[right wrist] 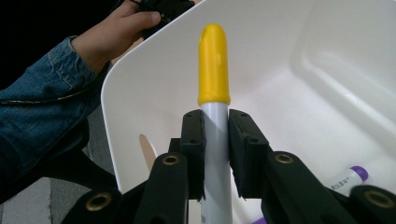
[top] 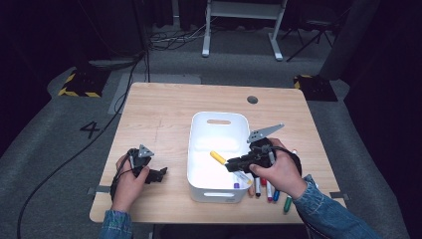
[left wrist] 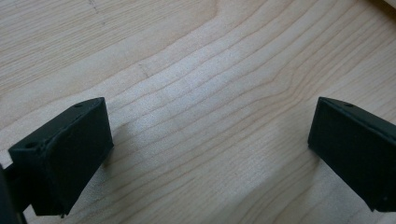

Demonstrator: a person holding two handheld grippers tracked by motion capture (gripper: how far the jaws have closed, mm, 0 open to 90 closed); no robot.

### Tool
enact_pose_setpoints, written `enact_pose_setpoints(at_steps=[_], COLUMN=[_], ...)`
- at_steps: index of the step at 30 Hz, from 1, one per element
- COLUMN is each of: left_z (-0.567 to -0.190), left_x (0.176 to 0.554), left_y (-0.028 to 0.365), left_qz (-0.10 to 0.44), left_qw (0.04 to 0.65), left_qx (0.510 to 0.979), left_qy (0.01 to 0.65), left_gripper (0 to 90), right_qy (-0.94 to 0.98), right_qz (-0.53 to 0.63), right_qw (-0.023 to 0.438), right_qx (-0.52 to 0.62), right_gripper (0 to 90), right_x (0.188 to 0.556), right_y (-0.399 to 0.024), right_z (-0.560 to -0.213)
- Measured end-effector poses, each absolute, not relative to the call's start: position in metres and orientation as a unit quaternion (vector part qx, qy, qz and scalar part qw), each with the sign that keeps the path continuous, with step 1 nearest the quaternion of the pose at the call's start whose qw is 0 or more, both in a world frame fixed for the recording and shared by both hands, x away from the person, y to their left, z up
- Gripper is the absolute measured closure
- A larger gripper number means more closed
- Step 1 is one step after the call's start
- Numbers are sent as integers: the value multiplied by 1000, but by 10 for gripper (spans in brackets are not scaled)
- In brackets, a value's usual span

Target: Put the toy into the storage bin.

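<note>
A white bin [top: 199,149] stands mid-table. My right gripper [top: 230,163] reaches over its right rim and is shut on a yellow-capped marker [top: 217,157], cap pointing left into the bin. In the right gripper view the black pads [right wrist: 194,149] clamp the marker's white barrel [right wrist: 215,140] just below the yellow cap, with the bin's inner wall [right wrist: 154,84] behind. A purple-capped marker [right wrist: 348,179] lies on the bin floor. My left gripper [top: 160,175] rests on the table left of the bin, open, with bare wood [left wrist: 210,130] between its jaws.
Several coloured markers [top: 271,191] lie on the table just right of the bin, under my right hand. The person's left hand [right wrist: 116,35] and denim sleeve are beyond the bin's wall. A dark round grommet [top: 252,99] sits near the table's far edge.
</note>
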State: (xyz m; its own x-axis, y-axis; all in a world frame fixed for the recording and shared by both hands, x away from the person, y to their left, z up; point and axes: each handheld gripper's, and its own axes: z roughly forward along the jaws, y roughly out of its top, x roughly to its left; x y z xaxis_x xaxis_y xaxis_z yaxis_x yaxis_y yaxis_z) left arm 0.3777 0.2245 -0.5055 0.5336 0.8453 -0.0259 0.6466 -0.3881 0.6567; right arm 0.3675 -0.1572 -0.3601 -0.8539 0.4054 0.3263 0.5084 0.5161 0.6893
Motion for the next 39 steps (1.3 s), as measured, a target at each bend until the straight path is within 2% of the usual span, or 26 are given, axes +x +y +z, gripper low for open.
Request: enact_pose_setpoints(at_steps=[17,19,22,25,39], left_z=[-505,-505,-506,-505,-506], left_x=[378,378,378,378,378], left_y=[225,225,225,225,224], left_qz=[158,159,159,159,160], left_qw=[313,313,314,313,313], left_qx=[818,818,817,818,817], left_qy=[456,456,456,456,456], left_gripper=[0,0,0,0,0], right_qy=[-887,-887,-878,-873,-850], right_qz=[-384,-377,-399,-413,-440], right_qw=[44,50,48,40,-2], right_qx=[-254,-262,-259,-256,-290], right_gripper=[763,727,612,577,577], right_x=[362,361,362,362,371], right_y=[-150,-150,-152,-156,-197], right_z=[-373,-374,-375,-375,-358])
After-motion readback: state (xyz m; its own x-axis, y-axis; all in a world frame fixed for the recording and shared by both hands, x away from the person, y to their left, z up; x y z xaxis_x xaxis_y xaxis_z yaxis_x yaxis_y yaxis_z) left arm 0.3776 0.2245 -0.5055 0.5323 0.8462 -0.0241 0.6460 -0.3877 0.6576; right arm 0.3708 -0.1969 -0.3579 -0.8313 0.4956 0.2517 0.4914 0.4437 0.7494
